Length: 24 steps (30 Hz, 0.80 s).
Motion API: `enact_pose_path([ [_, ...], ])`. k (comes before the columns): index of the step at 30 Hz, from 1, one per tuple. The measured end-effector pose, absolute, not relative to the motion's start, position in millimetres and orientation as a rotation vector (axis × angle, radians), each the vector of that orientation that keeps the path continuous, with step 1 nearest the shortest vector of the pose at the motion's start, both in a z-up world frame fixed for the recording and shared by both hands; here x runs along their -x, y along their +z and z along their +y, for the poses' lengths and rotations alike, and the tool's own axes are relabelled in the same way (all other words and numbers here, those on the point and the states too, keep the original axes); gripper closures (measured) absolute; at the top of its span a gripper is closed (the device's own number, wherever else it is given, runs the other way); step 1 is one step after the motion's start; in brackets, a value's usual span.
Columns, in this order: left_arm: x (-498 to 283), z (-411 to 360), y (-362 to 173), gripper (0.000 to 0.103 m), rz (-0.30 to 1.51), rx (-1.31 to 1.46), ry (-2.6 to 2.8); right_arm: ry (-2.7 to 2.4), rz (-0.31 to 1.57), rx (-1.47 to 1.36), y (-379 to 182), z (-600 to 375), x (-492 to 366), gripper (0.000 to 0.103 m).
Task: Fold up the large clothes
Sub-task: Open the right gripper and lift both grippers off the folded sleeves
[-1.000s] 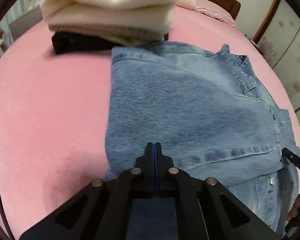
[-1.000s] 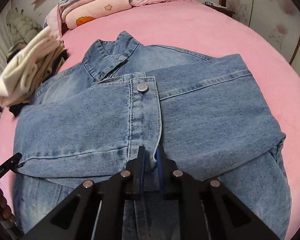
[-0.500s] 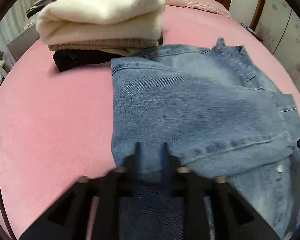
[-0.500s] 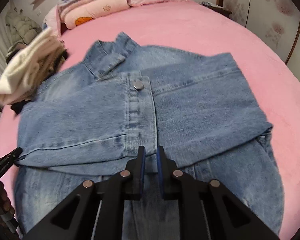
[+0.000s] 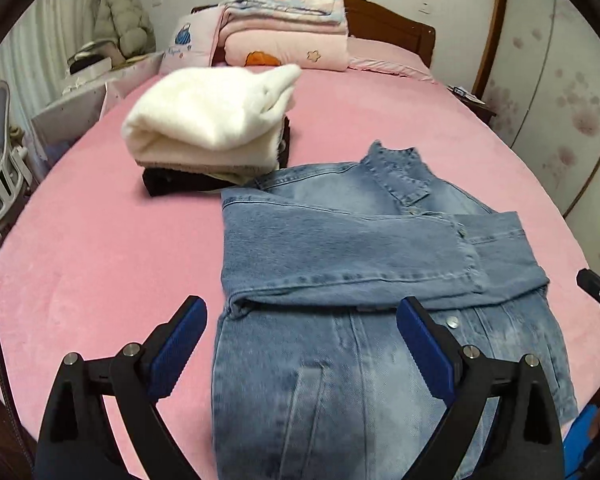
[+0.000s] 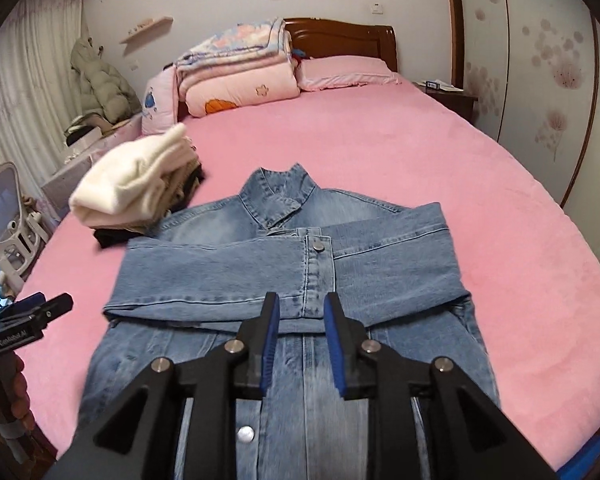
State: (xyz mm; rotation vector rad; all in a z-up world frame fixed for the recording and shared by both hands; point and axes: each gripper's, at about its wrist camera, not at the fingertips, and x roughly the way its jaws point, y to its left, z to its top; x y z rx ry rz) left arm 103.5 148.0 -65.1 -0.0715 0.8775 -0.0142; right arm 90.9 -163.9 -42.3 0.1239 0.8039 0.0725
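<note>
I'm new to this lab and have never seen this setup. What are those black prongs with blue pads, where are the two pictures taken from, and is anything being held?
The prongs are two hand-held grippers; each carries a camera looking along its fingers, one picture per hand. The left gripper is wide open. The right gripper has a narrower gap. Both have just been opening, and neither holds anything. Below them, a denim jacket lies on the pink bed, sleeves folded across its front. Beside it sits a stack of folded clothes.
</note>
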Motion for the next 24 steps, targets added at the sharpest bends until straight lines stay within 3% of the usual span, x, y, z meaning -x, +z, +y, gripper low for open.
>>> enact_pose_path([
  [9, -46.6, 132.6, -31.7, 0.008, 0.819, 0.12, -0.063, 0.08, 0.772, -0.107, -13.0, -175.6, -40.8, 0.08],
  [16, 2.5, 147.2, -3.0, 0.005, 0.661, 0.188, -0.1, 0.084, 0.725, -0.105, 7.1, -190.9, -3.9, 0.08],
  [20, 15.5, 152.3, -2.0, 0.003, 0.671, 0.128, -0.068, 0.054, 0.703, -0.108, 7.4, -204.2, 13.4, 0.063],
  [24, 26.0, 162.6, -19.6, 0.003, 0.743, 0.108, -0.067, 0.039, 0.714, -0.097, -3.9, -214.6, 25.1, 0.058],
])
